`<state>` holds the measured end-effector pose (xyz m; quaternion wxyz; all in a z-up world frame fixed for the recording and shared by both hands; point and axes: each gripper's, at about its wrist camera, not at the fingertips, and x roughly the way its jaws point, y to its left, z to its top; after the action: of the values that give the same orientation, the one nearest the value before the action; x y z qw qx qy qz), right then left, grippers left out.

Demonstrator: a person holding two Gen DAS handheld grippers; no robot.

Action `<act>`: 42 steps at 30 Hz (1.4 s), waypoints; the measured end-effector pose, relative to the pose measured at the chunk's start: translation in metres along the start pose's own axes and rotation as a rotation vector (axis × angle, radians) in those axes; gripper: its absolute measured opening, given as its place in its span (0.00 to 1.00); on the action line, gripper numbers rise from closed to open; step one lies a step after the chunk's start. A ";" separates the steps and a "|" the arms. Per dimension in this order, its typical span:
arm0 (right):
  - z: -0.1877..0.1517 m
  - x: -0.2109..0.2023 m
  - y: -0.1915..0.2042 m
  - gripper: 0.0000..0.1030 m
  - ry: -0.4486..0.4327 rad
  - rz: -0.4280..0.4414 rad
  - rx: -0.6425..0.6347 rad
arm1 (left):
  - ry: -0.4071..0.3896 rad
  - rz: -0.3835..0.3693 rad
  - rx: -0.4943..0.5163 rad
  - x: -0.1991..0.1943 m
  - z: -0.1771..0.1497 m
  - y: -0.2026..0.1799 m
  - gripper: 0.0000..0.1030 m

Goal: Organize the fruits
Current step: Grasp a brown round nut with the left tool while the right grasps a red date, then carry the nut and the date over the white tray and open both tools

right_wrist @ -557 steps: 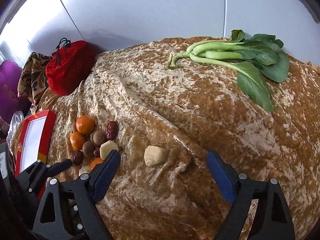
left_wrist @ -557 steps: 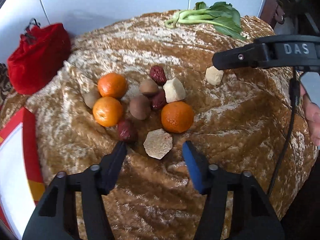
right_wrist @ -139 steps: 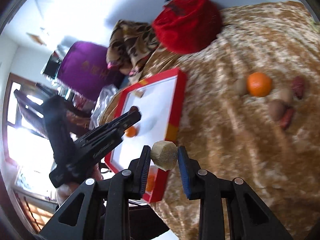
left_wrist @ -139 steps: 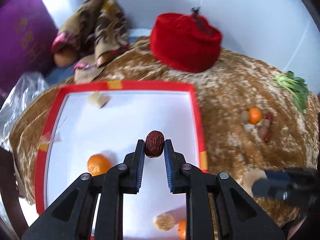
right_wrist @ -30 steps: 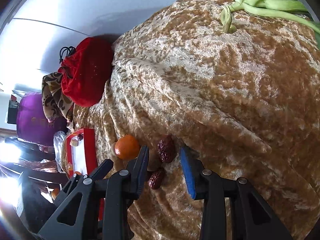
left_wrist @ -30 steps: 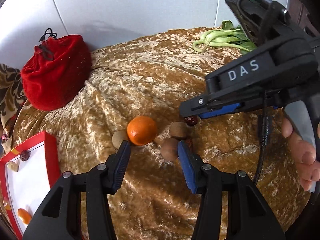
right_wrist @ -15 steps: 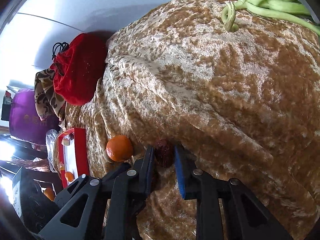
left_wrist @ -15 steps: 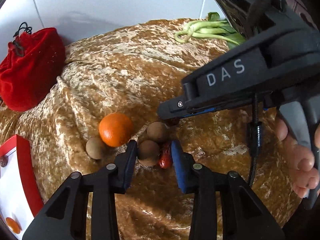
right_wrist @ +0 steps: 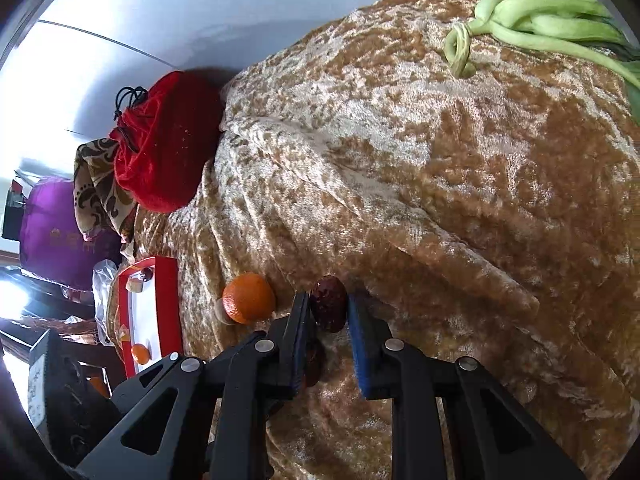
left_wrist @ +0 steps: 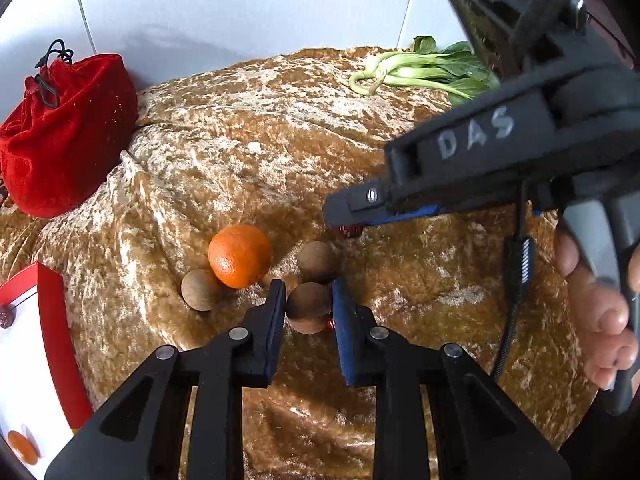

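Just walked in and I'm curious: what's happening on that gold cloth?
A person is sorting fruit with two handheld grippers. The left gripper is closed around a round brown fruit; the right gripper grips a red date. An orange and two more brown fruits wait on the cloth; the red-rimmed tray already holds some.

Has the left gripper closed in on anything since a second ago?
Yes. The left gripper went forward past the orange, and its fingers now press a brown fruit.
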<state>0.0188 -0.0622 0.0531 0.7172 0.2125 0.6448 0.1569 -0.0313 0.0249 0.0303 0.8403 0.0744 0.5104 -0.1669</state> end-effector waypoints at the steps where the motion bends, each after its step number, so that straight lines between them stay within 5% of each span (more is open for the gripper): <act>1: 0.001 -0.003 0.001 0.19 -0.008 0.000 -0.003 | 0.001 -0.003 0.009 -0.002 -0.002 -0.003 0.21; 19: -0.003 -0.018 0.001 0.19 -0.046 0.008 0.003 | -0.018 0.025 0.030 -0.008 -0.007 -0.005 0.21; 27: -0.013 -0.036 0.023 0.19 -0.083 0.084 -0.059 | -0.142 0.064 -0.012 -0.071 -0.014 0.014 0.21; 36: -0.058 -0.036 0.101 0.19 -0.087 0.207 -0.234 | -0.258 0.250 -0.299 -0.154 -0.058 0.093 0.21; 42: -0.100 -0.023 0.159 0.19 -0.072 0.278 -0.364 | -0.264 0.400 -0.481 -0.178 -0.100 0.132 0.21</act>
<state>-0.0754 0.0738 0.1457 0.7378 0.1717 0.5443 0.3603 -0.1429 0.2140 0.1351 0.9088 -0.0499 0.3971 0.1183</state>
